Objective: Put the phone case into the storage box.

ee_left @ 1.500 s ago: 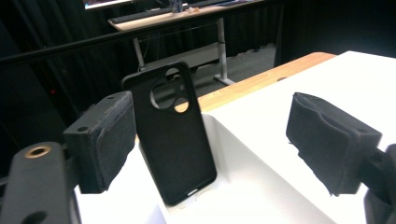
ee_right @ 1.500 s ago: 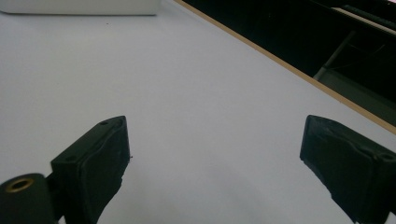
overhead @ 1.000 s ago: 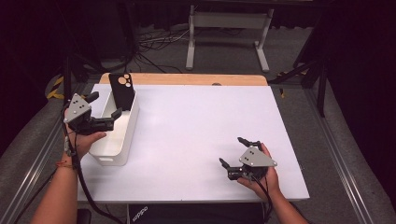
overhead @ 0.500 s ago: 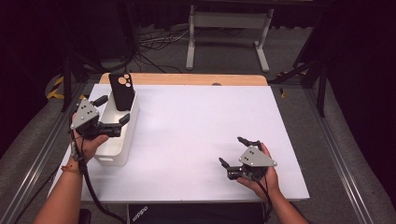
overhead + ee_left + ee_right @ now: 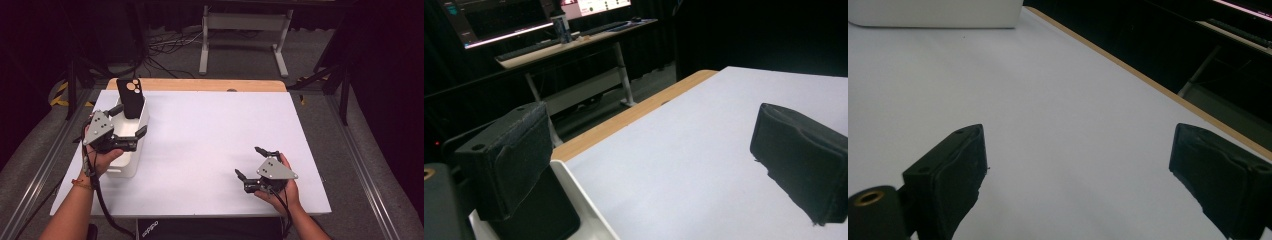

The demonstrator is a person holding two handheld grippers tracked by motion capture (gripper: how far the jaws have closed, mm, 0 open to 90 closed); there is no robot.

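White bin (image 5: 131, 150) at left edge of white tabletop (image 5: 210, 130); black phone case (image 5: 129, 97) stands upright in its far end. Left gripper (image 5: 129, 131) over bin, jaws spread, empty. Right gripper (image 5: 248, 162) near front right, spread, empty. Dark room; desk (image 5: 574, 45) with monitors beyond.

Dark rm, grey floor (image 5: 320, 115), white desk frame (image 5: 244, 30).
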